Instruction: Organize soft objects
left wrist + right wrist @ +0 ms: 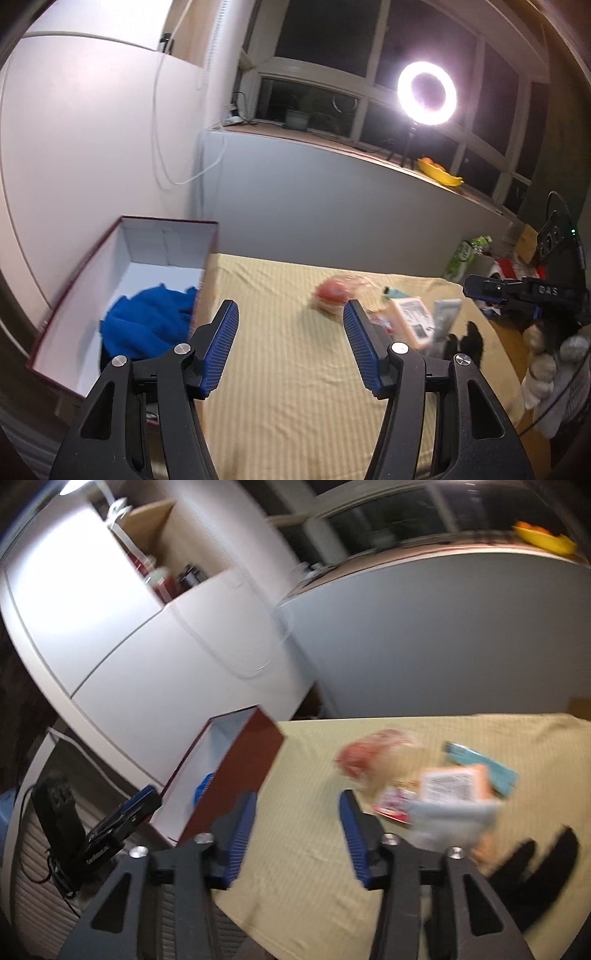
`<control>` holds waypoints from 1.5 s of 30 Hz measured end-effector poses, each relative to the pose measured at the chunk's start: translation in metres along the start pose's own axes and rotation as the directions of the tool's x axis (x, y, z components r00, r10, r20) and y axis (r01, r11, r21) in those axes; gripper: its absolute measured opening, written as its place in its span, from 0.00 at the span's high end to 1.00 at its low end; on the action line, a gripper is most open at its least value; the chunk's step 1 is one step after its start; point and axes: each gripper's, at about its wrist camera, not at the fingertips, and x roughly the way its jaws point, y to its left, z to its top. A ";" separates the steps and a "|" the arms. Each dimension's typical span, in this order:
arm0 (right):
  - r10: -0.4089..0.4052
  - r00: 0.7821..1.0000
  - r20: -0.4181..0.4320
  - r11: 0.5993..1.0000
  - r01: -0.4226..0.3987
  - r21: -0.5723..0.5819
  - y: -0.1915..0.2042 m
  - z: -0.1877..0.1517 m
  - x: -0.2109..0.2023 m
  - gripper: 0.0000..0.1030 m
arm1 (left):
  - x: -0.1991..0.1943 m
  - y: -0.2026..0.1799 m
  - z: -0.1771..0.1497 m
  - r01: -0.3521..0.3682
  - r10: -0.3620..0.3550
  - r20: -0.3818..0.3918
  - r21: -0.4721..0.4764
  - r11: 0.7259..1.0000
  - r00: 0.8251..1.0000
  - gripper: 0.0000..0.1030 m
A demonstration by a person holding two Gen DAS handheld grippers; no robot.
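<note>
Bed (295, 369), yellow striped cover. Red box (122, 258) at its left edge, blue cloth (147, 325) already inside. Pile of packets (443, 790) plus black sock (535, 864) toward the right edge. Next pick, my call: sock first, pinch mid-fold, not packets. Left gripper (291, 343) and right gripper (297, 834) both spread wide, empty, hovering over the cover.
</note>
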 end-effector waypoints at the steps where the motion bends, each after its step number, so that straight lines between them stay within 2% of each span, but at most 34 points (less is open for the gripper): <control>1: -0.013 1.000 0.010 1.000 0.013 0.016 -0.010 -0.003 -0.007 0.75 | 0.000 -0.004 -0.003 0.009 -0.009 0.000 -0.004 1.000 1.000 0.43; 3: -0.032 0.999 0.021 0.998 0.031 0.045 -0.029 -0.007 -0.017 0.83 | 0.000 -0.010 -0.009 0.029 -0.029 -0.007 -0.017 0.999 1.000 0.43; 8: -0.082 0.996 0.022 0.987 0.078 0.142 -0.078 -0.012 -0.019 0.91 | 0.002 -0.019 -0.022 0.062 -0.064 -0.035 -0.054 0.997 0.997 0.43; 12: -0.111 0.994 0.002 0.969 0.108 0.220 -0.117 -0.016 -0.009 0.92 | 0.003 -0.024 -0.029 0.057 -0.060 -0.055 -0.053 0.997 0.997 0.43; 20: -0.077 0.997 -0.007 0.921 0.074 0.382 -0.173 -0.029 0.007 0.93 | 0.000 -0.021 -0.030 0.041 -0.045 -0.060 -0.054 0.998 0.997 0.43; 25: -0.058 0.997 -0.050 0.936 0.071 0.345 -0.165 -0.033 0.019 0.93 | 0.004 -0.022 -0.033 0.055 -0.059 -0.075 -0.062 0.997 0.995 0.43; 40: 0.001 0.992 -0.127 0.974 0.028 0.225 -0.100 -0.043 0.048 0.93 | 0.001 -0.019 -0.035 0.069 -0.074 -0.075 -0.075 0.995 0.994 0.43; 45: -0.049 0.995 -0.087 0.976 0.066 0.206 -0.094 -0.036 0.043 0.93 | -0.002 -0.016 -0.036 0.062 -0.067 -0.072 -0.074 0.995 0.995 0.43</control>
